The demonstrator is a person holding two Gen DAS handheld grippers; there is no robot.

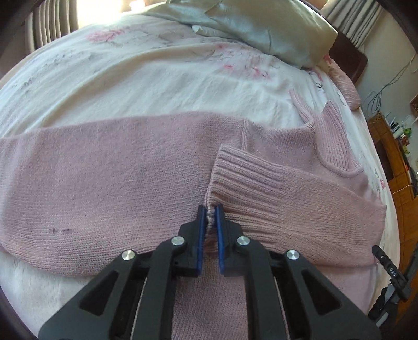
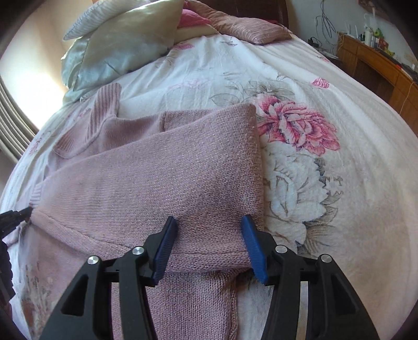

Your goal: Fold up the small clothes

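Sweater flat on bedspread, near silver pillow. I've got L gripper pinching the cuff, sleeve across the chest. R gripper spread wide (holding nothing) over the sweater. Other sleeve, body folds left, I reckon.

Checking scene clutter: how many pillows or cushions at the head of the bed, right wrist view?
4: silver-green satin pillow at left, white ribbed pillow behind it, dark pink cushion in the middle, dusty-pink ribbed cushion at right. More may be hidden behind.
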